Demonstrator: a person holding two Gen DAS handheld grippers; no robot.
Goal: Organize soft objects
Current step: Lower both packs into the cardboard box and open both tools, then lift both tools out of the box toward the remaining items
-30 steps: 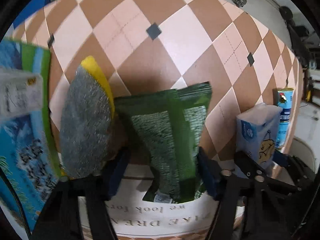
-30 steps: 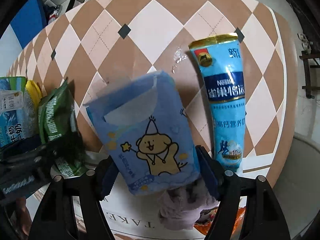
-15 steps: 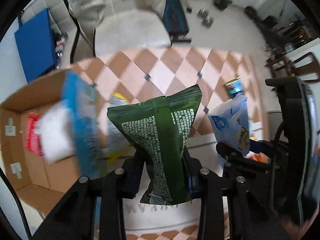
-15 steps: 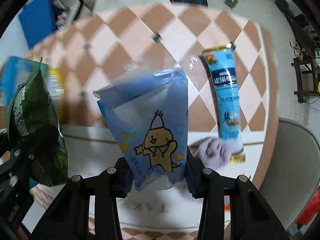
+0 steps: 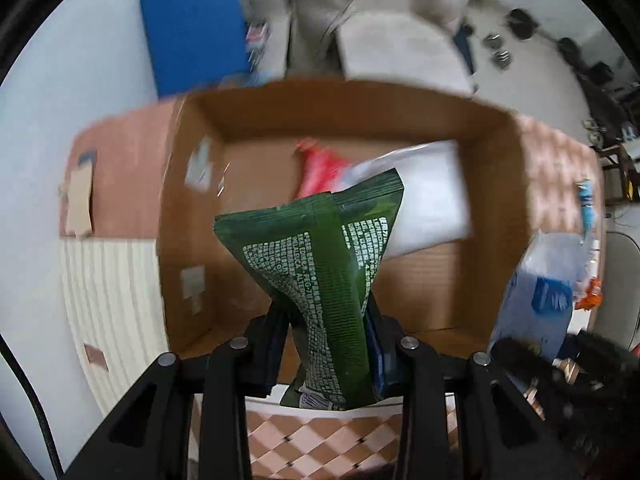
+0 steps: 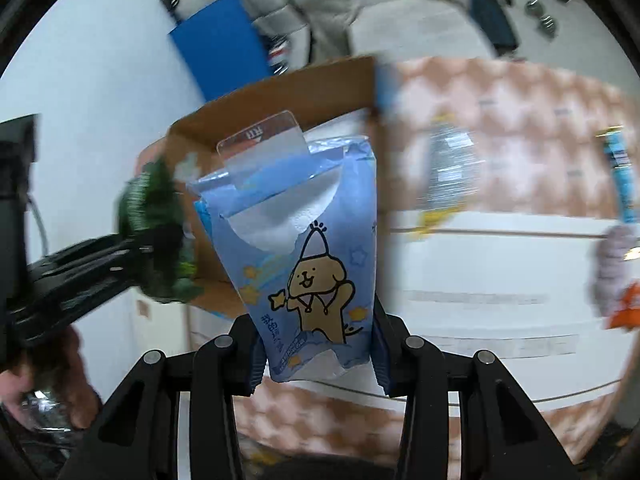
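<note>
1. Between your left gripper's fingers, the green packet is pinched at its lower part, standing upright with its sealed top flaring out above.
2. Behind that packet sits the open cardboard box, and your left gripper holds the packet over the box's near side.
3. Down in the box you've got a red packet lying against the back wall and a white pack beside it, touching it on the right.
4. Off to the right in the left wrist view, a blue tissue pack shows at the box's outer corner.
5. Over on your right gripper, the fingers are clamped on the blue tissue pack, gripping its lower end; it stands upright, the cartoon dog facing the camera and the clear flap at the top peeled open.
6. From the right wrist view, the cardboard box lies behind the tissue pack, with the green packet just to its left.
7. Further right on the checked worktop, everything is blurred; a light blue tube lies near the edge.
</note>
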